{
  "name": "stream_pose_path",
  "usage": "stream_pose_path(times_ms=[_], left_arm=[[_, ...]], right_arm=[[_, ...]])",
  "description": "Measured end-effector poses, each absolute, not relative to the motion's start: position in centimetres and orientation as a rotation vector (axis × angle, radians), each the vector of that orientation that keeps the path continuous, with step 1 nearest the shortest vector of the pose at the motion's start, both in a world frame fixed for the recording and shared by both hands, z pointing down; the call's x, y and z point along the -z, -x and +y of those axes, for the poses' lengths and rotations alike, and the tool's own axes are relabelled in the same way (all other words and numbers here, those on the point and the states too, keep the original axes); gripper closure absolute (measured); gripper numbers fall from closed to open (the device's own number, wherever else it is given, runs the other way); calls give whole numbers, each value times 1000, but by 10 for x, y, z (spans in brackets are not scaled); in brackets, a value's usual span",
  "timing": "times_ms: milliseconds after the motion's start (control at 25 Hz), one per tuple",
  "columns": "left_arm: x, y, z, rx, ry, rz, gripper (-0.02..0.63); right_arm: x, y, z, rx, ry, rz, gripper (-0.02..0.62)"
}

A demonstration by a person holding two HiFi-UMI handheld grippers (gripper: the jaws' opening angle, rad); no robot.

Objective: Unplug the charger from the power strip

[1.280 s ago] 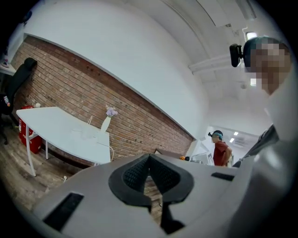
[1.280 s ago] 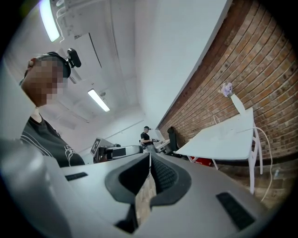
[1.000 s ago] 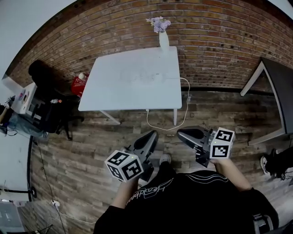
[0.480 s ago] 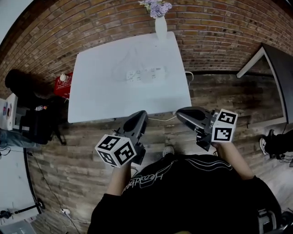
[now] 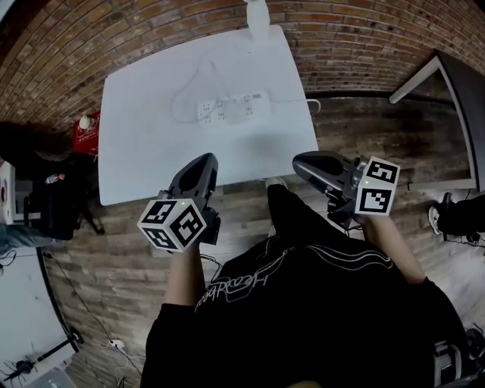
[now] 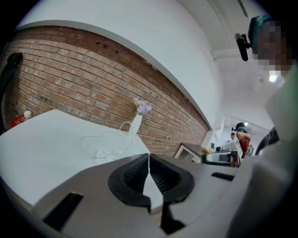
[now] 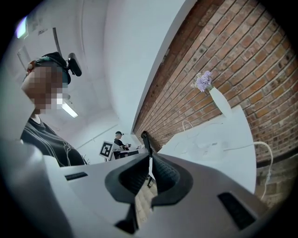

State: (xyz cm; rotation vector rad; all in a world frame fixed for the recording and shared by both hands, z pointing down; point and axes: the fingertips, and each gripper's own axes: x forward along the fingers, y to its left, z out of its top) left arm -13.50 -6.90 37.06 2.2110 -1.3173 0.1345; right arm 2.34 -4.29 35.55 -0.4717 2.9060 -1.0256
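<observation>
A white power strip (image 5: 233,108) lies on the far half of the white table (image 5: 144,159). A white charger (image 5: 206,113) sits at its left end, and a thin white cable (image 5: 187,89) loops behind it. The left gripper view shows the power strip (image 6: 108,152) small and far ahead. My left gripper (image 5: 203,161) (image 6: 149,156) is shut and empty over the table's near edge. Just off the near right corner, my right gripper (image 5: 300,161) (image 7: 150,161) is also shut with nothing in it. Both are well short of the strip.
A white vase (image 5: 258,15) with purple flowers (image 6: 142,107) stands at the table's far edge against the brick wall. The strip's cord (image 5: 297,98) drops off the right side. A red object (image 5: 83,130) and dark gear (image 5: 45,198) stand left; a dark table (image 5: 462,106) stands right.
The table has come much closer in the head view. Both shut grippers moved forward, up to its near edge. The power strip and its cable now show plainly.
</observation>
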Motion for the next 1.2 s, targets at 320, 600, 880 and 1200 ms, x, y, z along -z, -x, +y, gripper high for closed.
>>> stream_pose_path(times_ms=[320, 600, 880, 1200], left_arm=[[-402, 164, -135, -259, -2148, -1408, 600], [-452, 186, -187, -390, -2126, -1429, 598], [-492, 203, -218, -474, -2065, -1399, 494], [-525, 204, -233, -527, -2020, -1326, 417]], right_arm=[[-373, -11, -114, 1102, 428, 2903, 595], [-402, 6, -167, 1192, 417, 2908, 595], [-411, 29, -186, 1233, 356, 2958, 595], [-424, 40, -196, 1276, 334, 2982, 595]])
